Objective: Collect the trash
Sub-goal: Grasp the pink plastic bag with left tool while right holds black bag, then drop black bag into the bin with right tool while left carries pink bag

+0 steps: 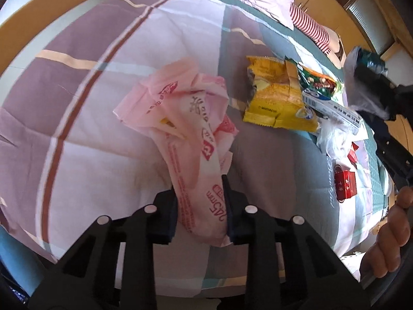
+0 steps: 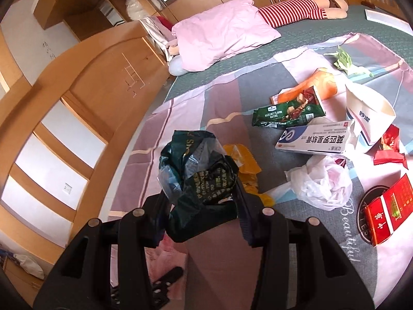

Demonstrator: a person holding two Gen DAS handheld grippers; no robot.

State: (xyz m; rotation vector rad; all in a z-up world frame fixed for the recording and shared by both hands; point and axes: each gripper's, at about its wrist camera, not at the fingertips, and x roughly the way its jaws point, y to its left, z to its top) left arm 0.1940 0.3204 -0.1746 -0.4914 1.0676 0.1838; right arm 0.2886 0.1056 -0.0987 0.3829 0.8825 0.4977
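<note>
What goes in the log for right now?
left gripper: shut on pink wrapper | right gripper: shut on dark bag | bed: litter remains

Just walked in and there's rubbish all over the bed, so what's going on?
A person is clearing trash off the bed with two handheld grippers. The left gripper is clamped on a pink plastic bag; the right gripper holds a dark green wrapper. A yellow snack bag, a medicine box and a red packet lie uncollected.

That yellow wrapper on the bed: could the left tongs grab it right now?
Probably not yet: the left tongs are already shut on the pink bag. The yellow wrapper lies uncovered just beyond, so nothing else blocks it.
</note>
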